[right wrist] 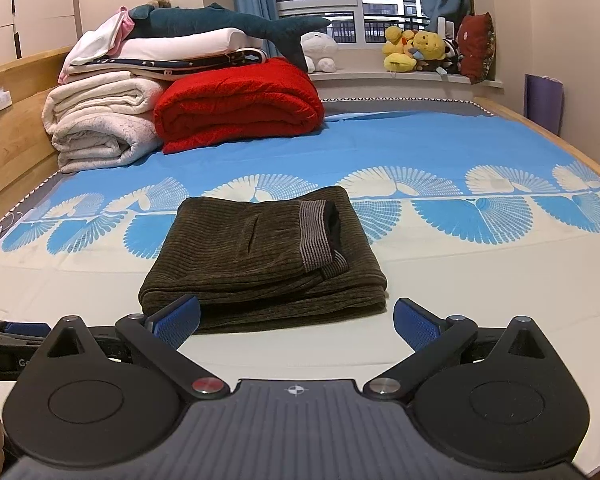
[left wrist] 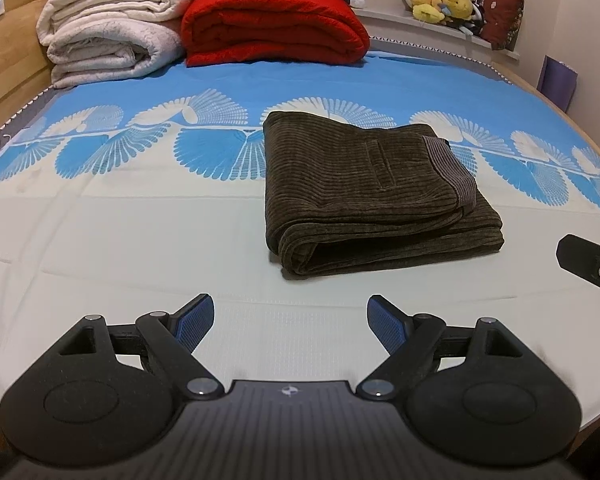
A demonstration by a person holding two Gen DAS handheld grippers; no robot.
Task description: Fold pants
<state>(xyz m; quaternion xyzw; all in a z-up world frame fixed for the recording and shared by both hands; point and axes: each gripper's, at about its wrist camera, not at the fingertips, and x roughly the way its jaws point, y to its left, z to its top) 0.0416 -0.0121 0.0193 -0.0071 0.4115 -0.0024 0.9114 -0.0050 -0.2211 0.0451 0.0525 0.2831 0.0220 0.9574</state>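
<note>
Dark brown corduroy pants (left wrist: 376, 196) lie folded into a compact stack on the bed, with the striped waistband on top at the right; they also show in the right wrist view (right wrist: 260, 260). My left gripper (left wrist: 290, 322) is open and empty, a short way in front of the pants and to their left. My right gripper (right wrist: 296, 322) is open and empty, its fingers just short of the stack's near edge. Part of the right gripper (left wrist: 592, 268) shows at the right edge of the left wrist view.
The bed sheet (left wrist: 140, 240) is white near me and blue with white fans farther off. A folded red blanket (left wrist: 276, 24) and white blankets (left wrist: 108, 36) are stacked at the far side. Plush toys (right wrist: 416, 50) sit on the window sill. A wooden headboard (right wrist: 8, 120) runs along the left.
</note>
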